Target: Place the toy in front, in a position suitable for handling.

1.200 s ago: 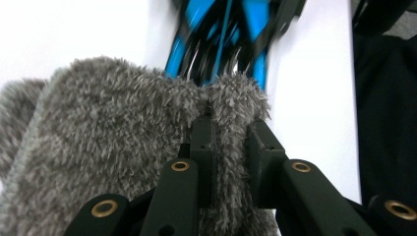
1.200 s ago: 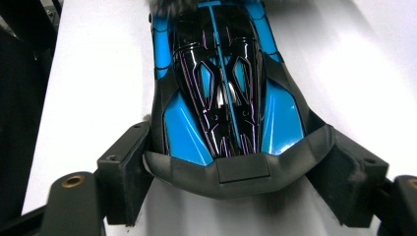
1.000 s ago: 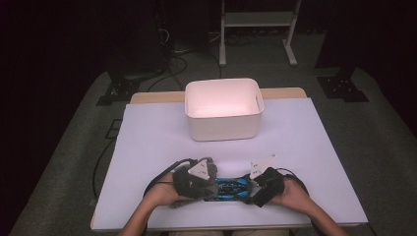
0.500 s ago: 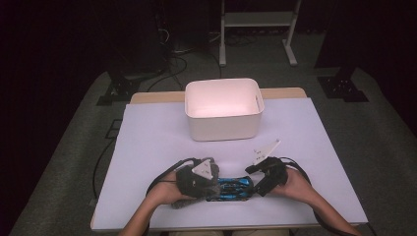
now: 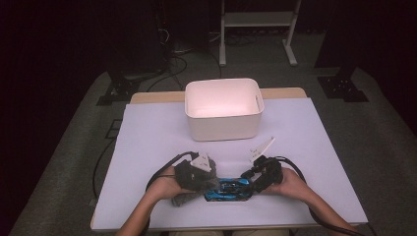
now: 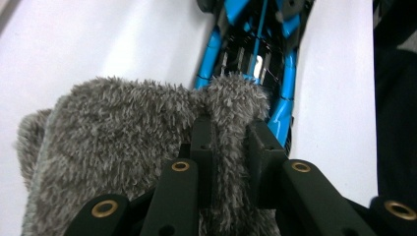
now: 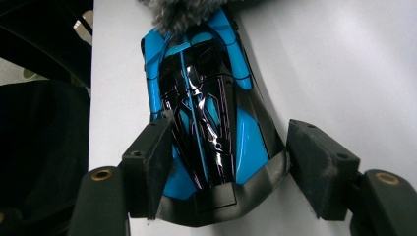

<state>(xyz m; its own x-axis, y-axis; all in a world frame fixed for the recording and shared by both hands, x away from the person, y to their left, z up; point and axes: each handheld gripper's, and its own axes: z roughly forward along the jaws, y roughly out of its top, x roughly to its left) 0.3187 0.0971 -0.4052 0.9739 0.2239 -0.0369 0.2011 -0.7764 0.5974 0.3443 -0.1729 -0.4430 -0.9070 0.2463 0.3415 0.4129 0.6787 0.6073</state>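
Spanning most of the high view: desk (image 5: 147, 147), pale lilac top, wooden edge at the far side; standing on it toward the far middle, white bin (image 5: 222, 109), rectangular, open-topped, well apart from the hands; lying near the person's edge, between the two hands, toy car (image 5: 227, 189), blue and black, glossy, long axis running left to right across the desk, wheels down as far as can be told; bunched at the car's left end and touching it, grey fluffy cloth (image 6: 118, 147), deep pile, partly draped on the desk surface, one fold overlapping the car's end; left tool (image 6: 231, 142), held in the left hand at the left of the car, pressed together and pinching a ridge of the cloth between its black pads; right tool (image 7: 236, 169), held in the right hand at the car's right end, spread on either side of the car's dark end, jaws just having been closing, left pad against or almost against the car's flank, right pad standing clear of it with bare desk showing between.
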